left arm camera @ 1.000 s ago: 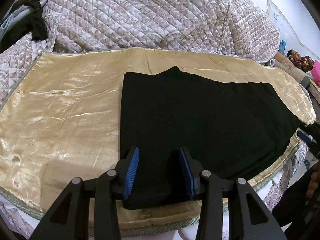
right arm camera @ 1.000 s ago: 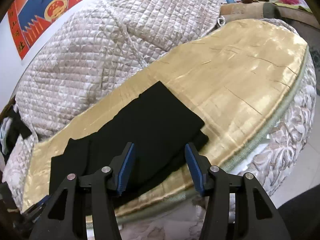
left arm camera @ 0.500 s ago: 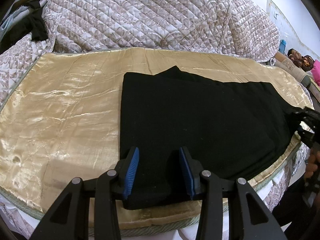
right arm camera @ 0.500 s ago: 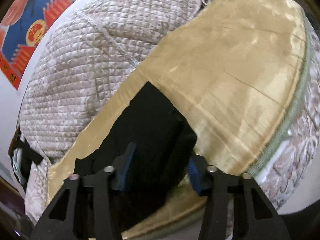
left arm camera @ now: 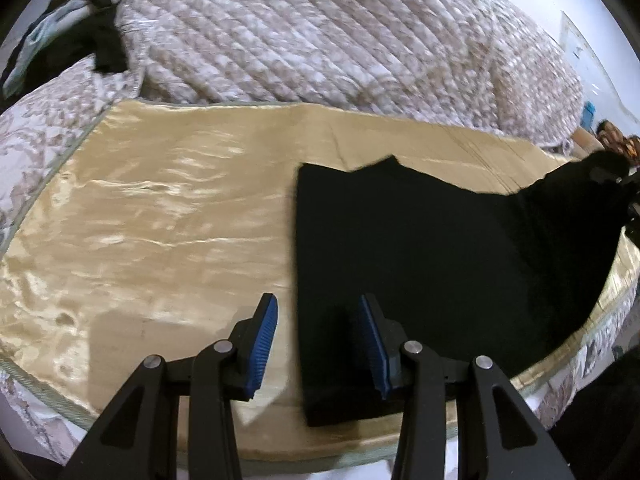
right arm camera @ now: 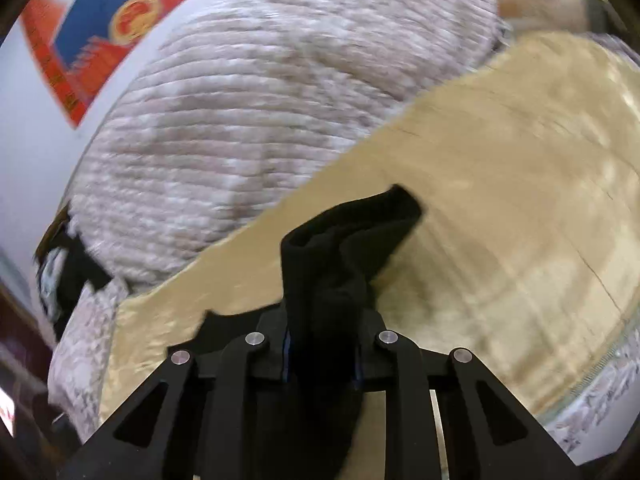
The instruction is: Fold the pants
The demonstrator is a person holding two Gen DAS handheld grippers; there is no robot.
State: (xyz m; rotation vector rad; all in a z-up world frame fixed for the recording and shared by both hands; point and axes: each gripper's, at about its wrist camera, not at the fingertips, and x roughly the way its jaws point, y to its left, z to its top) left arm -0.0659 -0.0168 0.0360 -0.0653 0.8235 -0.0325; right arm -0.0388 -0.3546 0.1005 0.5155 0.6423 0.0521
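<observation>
Halfway, by the look of it. Pants (left arm camera: pixel 432 264) already doubled leg on leg, flat and black on the gold sheet (left arm camera: pixel 160 240) near the front edge. Right gripper (right arm camera: pixel 320 360) clamped tight on the bunched cuff end, raised off the sheet. Left gripper (left arm camera: pixel 318 344) wide apart, empty, straddling the waist edge: one finger over sheet, the other over cloth. Left to do: carrying the cuffs across to the waist, then probably one more fold and smoothing.
</observation>
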